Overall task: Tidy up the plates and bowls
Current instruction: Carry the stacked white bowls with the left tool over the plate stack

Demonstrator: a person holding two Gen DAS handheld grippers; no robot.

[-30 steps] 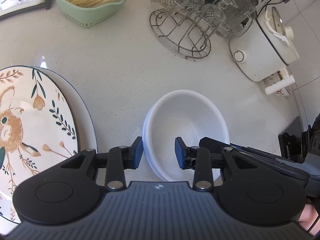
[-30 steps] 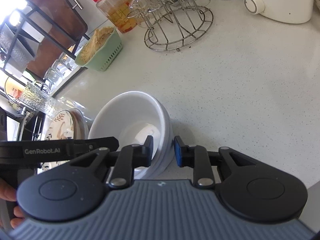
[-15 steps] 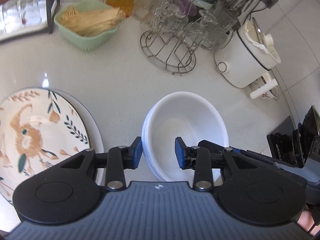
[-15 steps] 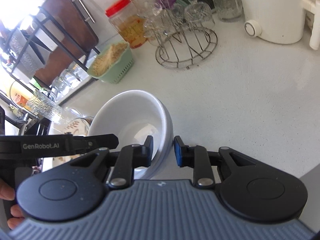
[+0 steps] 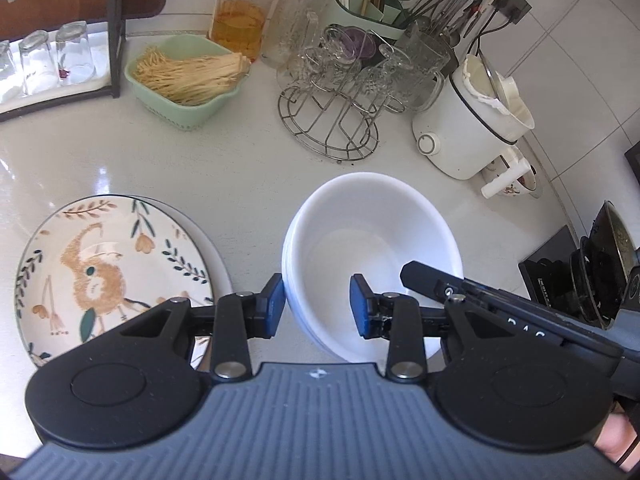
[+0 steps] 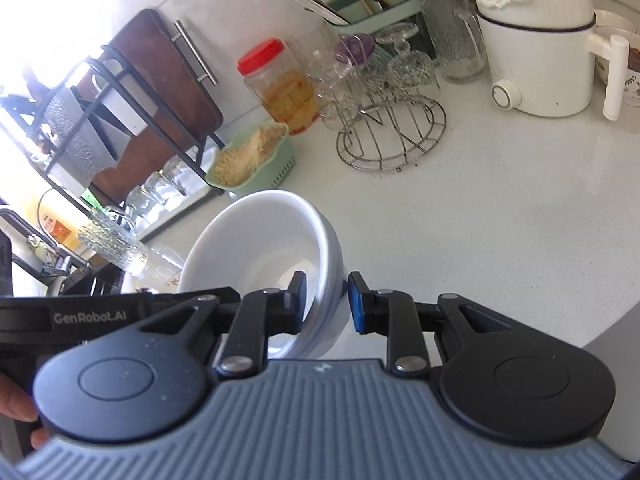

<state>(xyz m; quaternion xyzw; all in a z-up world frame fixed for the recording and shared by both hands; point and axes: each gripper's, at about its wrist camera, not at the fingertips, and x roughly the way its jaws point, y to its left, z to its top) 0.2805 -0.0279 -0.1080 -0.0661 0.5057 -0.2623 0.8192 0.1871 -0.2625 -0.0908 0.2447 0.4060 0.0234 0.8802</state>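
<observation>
White bowls (image 5: 372, 256), nested in a small stack, are tilted up off the white counter (image 5: 240, 168), with both grippers at the rim. The left gripper (image 5: 318, 306) straddles the stack's left wall, one blue pad outside and one inside the bowl, with a gap showing at the inner pad, so I cannot tell whether it grips. The right gripper (image 6: 325, 302) is clenched on the opposite rim, its fingers (image 6: 356, 300) on either side of the wall. Just left of the bowls lies a floral plate (image 5: 108, 264) stacked on a plain one. Farther back stand a wire glass rack (image 5: 332, 120), a green basket of noodles (image 5: 188, 76), a red-lidded jar (image 5: 240, 12) and a white electric pot (image 5: 468, 120).
</observation>
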